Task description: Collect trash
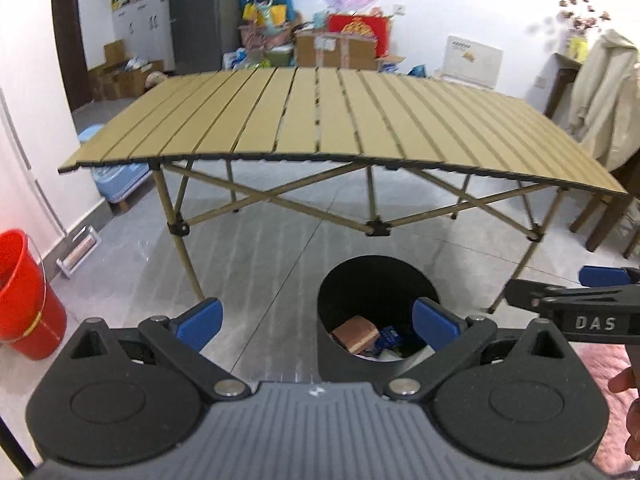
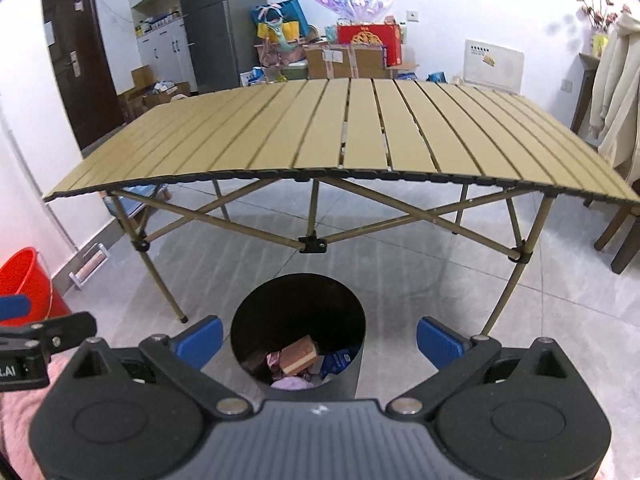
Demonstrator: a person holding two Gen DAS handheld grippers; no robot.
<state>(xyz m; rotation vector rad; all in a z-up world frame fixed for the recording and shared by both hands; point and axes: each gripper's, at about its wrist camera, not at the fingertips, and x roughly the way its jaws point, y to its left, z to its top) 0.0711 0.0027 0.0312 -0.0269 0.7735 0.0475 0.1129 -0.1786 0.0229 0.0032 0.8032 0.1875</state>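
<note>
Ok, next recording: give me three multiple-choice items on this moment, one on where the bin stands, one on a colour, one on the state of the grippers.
1. Where does the black bin stand?
A. on the slatted table
B. on the floor in front of the slatted table
C. inside the bucket

2. What colour is the bucket by the wall?
A. red
B. green
C. white

3. How are the left gripper and the right gripper?
A. both open with nothing held
B. both shut on trash
C. one holds a brown block

Key: 1 B, the bin stands on the tiles before the table legs. 2 A, it is plainly red. 3 A, the blue pads stand wide apart and the brown block lies in the bin.
</note>
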